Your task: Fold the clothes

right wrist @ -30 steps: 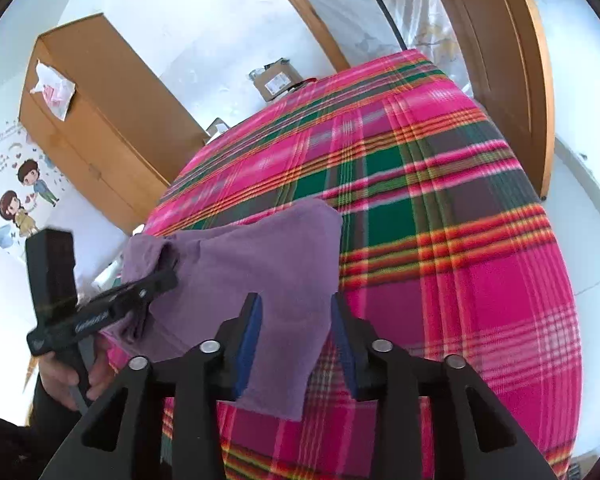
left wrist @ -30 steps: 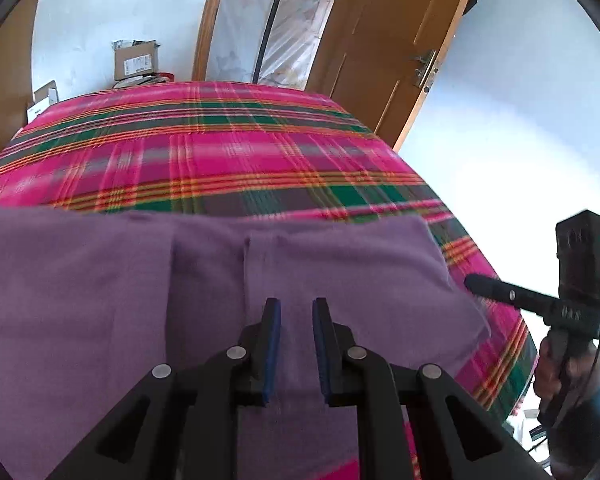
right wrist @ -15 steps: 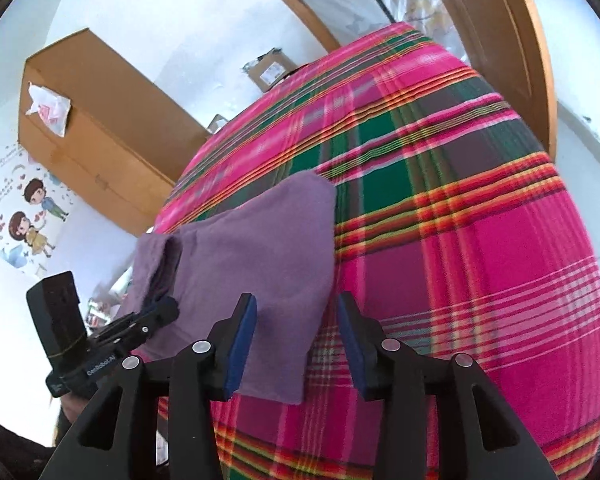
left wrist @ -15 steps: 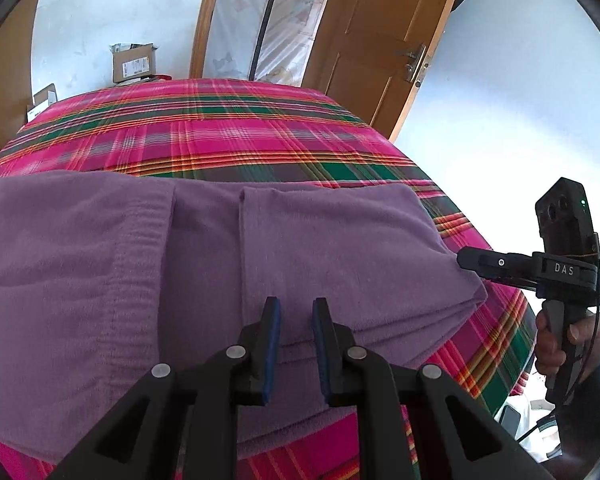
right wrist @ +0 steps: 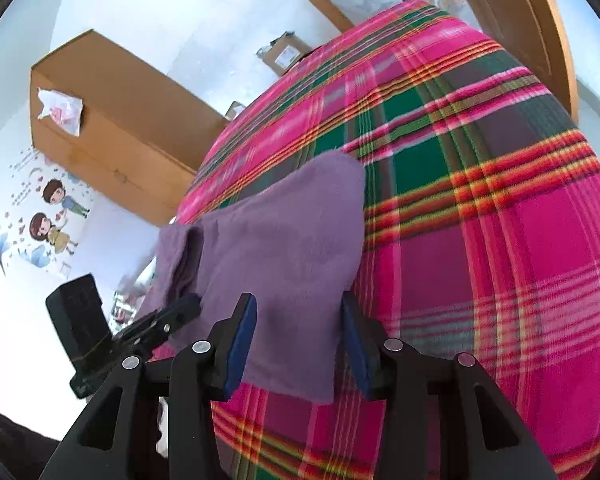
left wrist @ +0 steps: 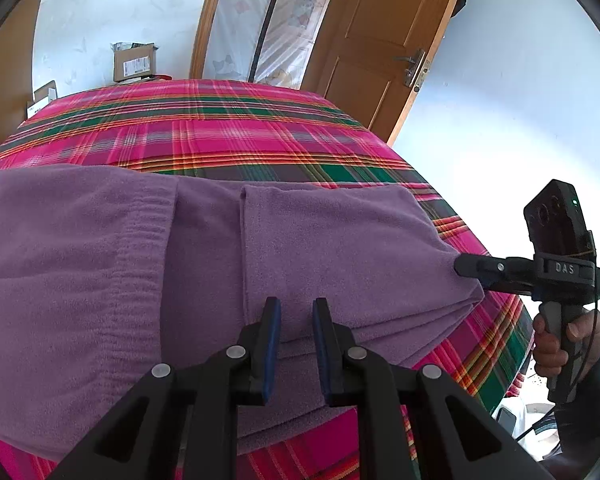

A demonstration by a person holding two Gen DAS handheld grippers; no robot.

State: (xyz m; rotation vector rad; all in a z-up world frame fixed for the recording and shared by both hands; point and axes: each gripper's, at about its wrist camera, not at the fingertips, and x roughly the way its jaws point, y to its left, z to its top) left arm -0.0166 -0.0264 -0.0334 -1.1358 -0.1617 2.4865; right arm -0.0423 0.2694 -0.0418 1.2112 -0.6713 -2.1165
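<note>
A purple fleece garment (left wrist: 140, 264) lies folded in layers on the pink plaid bed (left wrist: 220, 132), near its front edge. My left gripper (left wrist: 296, 320) hovers just above the garment's near part, jaws a little apart and empty. It also shows in the right wrist view (right wrist: 180, 312), at the garment's left end. My right gripper (right wrist: 298, 320) is open wide, its jaws straddling the near right corner of the garment (right wrist: 284, 248). In the left wrist view its tip (left wrist: 466, 268) touches the garment's right corner.
The bed's right and front edges drop off close to the garment. A wooden door (left wrist: 380, 44) stands beyond the bed at right. Cardboard boxes (left wrist: 134, 62) sit at the far wall. A wooden cabinet (right wrist: 112, 128) stands at left.
Both grippers came down and closer to the garment, which has settled flat on the bed. The right gripper's jaws have opened wider and now straddle the garment's corner.
</note>
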